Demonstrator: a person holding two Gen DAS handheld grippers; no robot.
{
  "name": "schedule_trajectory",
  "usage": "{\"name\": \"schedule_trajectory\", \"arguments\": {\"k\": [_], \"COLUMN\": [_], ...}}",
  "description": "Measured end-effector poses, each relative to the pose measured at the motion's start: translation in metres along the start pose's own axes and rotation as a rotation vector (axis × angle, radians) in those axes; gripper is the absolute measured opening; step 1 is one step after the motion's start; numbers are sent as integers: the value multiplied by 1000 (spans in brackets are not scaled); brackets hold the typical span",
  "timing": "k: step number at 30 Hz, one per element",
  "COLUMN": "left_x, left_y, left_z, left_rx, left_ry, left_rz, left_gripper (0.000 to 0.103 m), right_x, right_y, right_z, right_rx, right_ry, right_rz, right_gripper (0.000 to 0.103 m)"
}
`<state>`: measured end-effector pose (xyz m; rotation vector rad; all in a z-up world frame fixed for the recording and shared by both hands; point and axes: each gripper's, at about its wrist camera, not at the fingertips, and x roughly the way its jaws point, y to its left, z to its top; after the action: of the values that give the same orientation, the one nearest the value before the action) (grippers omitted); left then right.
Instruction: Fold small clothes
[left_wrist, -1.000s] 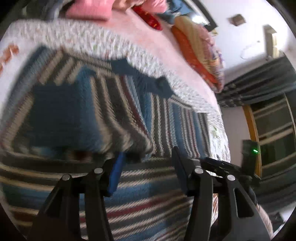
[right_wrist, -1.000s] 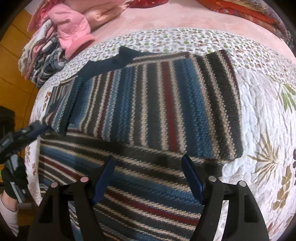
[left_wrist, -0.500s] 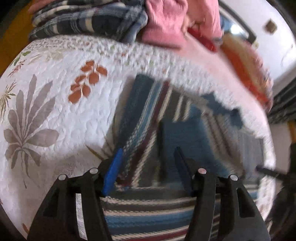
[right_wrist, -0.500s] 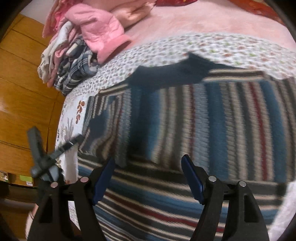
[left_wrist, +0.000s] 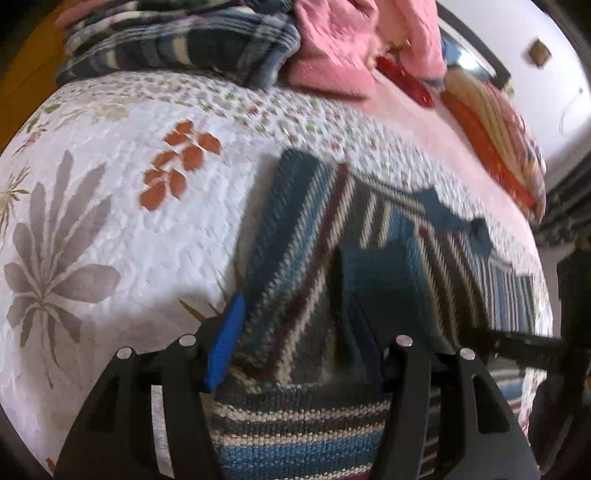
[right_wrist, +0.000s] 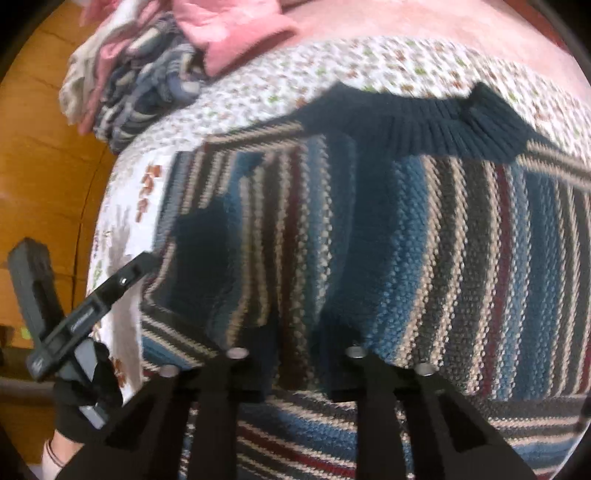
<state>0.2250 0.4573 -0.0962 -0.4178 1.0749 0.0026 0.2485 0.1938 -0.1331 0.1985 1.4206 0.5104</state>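
1. Striped sweater (left_wrist: 388, 258) fills the centre and lower half of both wrist views, lying on the quilt (left_wrist: 110, 221) with a sleeve folded over the body.

2. My left gripper (left_wrist: 295, 354) sits low in its frame with its jaws spread; the blue pad (left_wrist: 225, 347) rests at the sweater's left edge and knit lies between the fingers, but nothing is pinched. I judge it is placed there to take that edge for the next fold.

3. My right gripper (right_wrist: 295, 373) is at the bottom of its frame, jaws narrower and pressed down into the fabric. The fingertips are sunk in dark knit and blur, so I cannot tell whether it grips cloth or merely pushes on it.

4. From the right wrist, the left gripper shows at lower left, just off the sweater's edge, so the two tools bracket the folded sleeve from either side.

5. Further out, the dark ribbed collar (right_wrist: 424, 122) lies along the upper part of the frame, flat toward the far side.

6. A pile of clothes (left_wrist: 221, 48), plaid and pink, sits at the top of the frame, well apart from the work, probably waiting its turn.
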Motion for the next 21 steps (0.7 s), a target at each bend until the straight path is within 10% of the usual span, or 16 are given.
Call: {"name": "schedule_trajectory", "arguments": {"k": [9,21], "left_x": [-31,42], "left_y": [-24,-44], "left_z": [8,-19], "left_rx": [36,125], "left_ry": [-119,101], "left_rz": [-90,89], "left_gripper": [57,58], "right_x": [-70,-28], "right_y": [-9,-68], "right_z": [2,-7], "right_rx": [-33,54], "right_ry": [-122,-59], "right_rz": [9,-139], "right_gripper": [12,18]}}
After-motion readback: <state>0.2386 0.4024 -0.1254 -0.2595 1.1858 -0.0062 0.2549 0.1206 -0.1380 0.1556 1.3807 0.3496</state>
